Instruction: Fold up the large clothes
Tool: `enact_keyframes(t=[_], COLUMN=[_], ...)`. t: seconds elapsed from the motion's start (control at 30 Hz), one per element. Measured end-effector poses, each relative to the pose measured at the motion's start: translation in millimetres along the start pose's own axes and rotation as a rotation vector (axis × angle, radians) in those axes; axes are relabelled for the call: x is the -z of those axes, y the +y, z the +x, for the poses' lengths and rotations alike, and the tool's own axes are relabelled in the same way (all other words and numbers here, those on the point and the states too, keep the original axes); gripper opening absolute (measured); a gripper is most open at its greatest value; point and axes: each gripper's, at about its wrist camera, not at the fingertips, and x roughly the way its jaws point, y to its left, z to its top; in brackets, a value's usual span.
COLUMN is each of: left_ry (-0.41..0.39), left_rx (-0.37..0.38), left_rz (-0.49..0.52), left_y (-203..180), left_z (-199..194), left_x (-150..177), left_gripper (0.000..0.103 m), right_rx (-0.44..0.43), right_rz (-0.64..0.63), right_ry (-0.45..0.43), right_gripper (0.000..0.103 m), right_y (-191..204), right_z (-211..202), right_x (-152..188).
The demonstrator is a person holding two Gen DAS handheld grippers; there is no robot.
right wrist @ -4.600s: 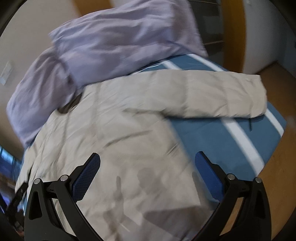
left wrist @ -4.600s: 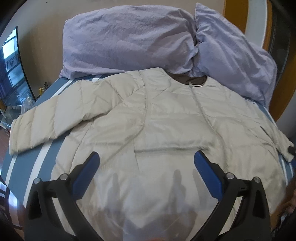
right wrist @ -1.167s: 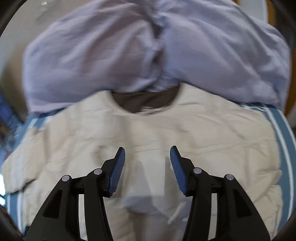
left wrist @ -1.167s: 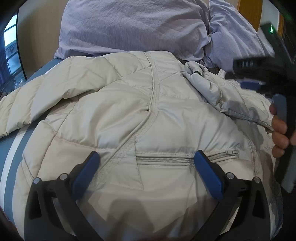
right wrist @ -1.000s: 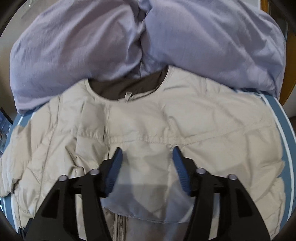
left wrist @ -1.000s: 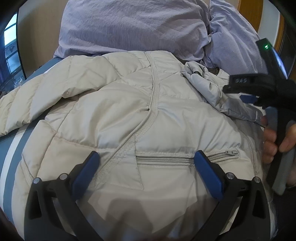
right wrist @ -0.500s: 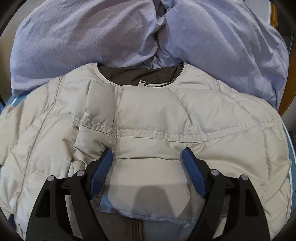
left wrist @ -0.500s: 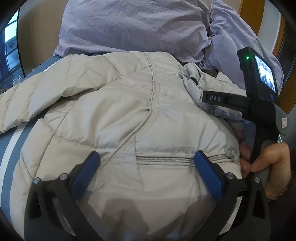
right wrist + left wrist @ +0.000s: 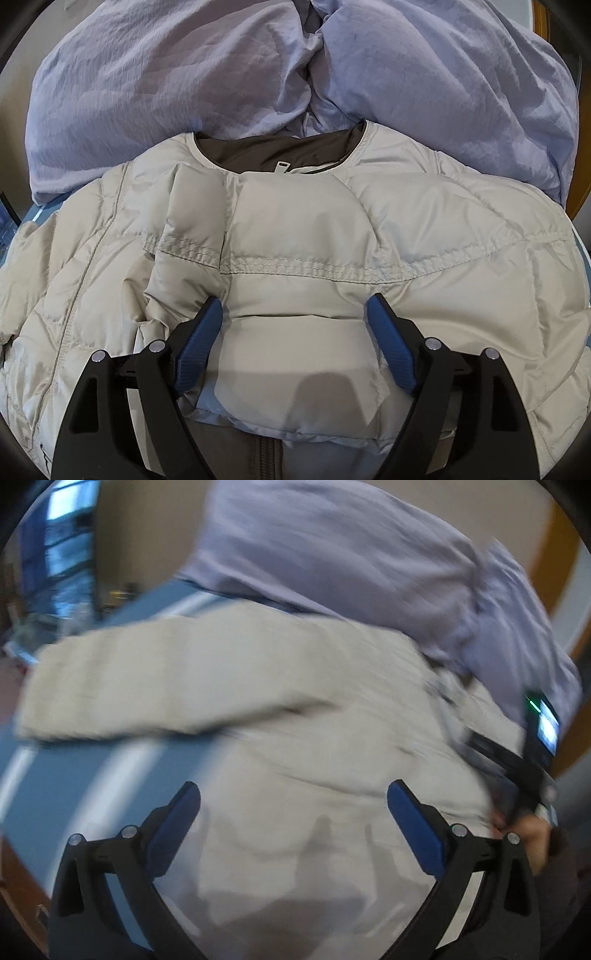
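A beige quilted jacket (image 9: 461, 258) lies front up on the bed, its dark-lined collar (image 9: 258, 151) toward the pillows. One sleeve (image 9: 295, 229) is folded across the chest. Its cuff end lies between the jaws of my right gripper (image 9: 293, 306), which are opening; the pads stand beside the cuff without pressing it. The left wrist view is blurred. My left gripper (image 9: 291, 794) stands open over the jacket's lower body (image 9: 295, 738), holding nothing. The other sleeve (image 9: 147, 679) stretches out to the left on the sheet.
Two lilac pillows (image 9: 147, 74) (image 9: 443, 74) lie just behind the collar. The blue sheet with white stripes (image 9: 55, 775) shows at the left, with the bed's edge and floor below it. A hand (image 9: 528, 838) holds the right gripper's body (image 9: 517, 768) at the right.
The left wrist view has swung left and drawn back, bringing the outstretched sleeve and the sheet into sight. The right gripper's jaws have widened around the folded sleeve's cuff.
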Motion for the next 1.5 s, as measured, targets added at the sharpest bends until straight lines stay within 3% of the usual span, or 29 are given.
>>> enact_keyframes(t=[0.2, 0.27, 0.37, 0.5, 0.57, 0.73, 1.0, 1.1, 1.27, 1.5], left_ry=[0.005, 0.000, 0.000, 0.007, 0.034, 0.033, 0.011, 0.001, 0.006, -0.031], left_rx=[-0.271, -0.327, -0.374, -0.421, -0.410, -0.336, -0.341, -0.337, -0.263, -0.294], left_rz=[-0.077, -0.085, -0.156, -0.217, -0.257, -0.322, -0.302, -0.312, -0.360, -0.336], left_y=[92, 111, 150, 182, 197, 213, 209, 208, 209, 190], left_z=[0, 0, 2, 7, 14, 12, 19, 18, 19, 8], left_x=[-28, -33, -42, -49, -51, -45, -46, -46, -50, -68], left_gripper=[0.101, 0.101, 0.100, 0.086, 0.079, 0.076, 0.067, 0.055, 0.024, 0.017], right_rx=[-0.016, -0.019, -0.021, -0.024, -0.023, -0.023, -0.023, -0.024, -0.025, -0.022], right_rz=[0.010, 0.012, 0.016, 0.019, 0.018, 0.018, 0.019, 0.019, 0.020, 0.020], right_ry=[-0.003, -0.003, -0.004, -0.004, -0.004, -0.004, -0.004, -0.004, -0.005, -0.004], right_gripper=[0.083, 0.083, 0.083, 0.083, 0.083, 0.083, 0.083, 0.083, 0.083, 0.083], right_y=[-2, -2, -2, -2, -2, -2, -2, -3, -2, -2], right_z=[-1, -1, -1, -1, -1, -1, -1, -2, -1, -1], right_x=[0, 0, 0, 0, 0, 0, 0, 0, 0, 0])
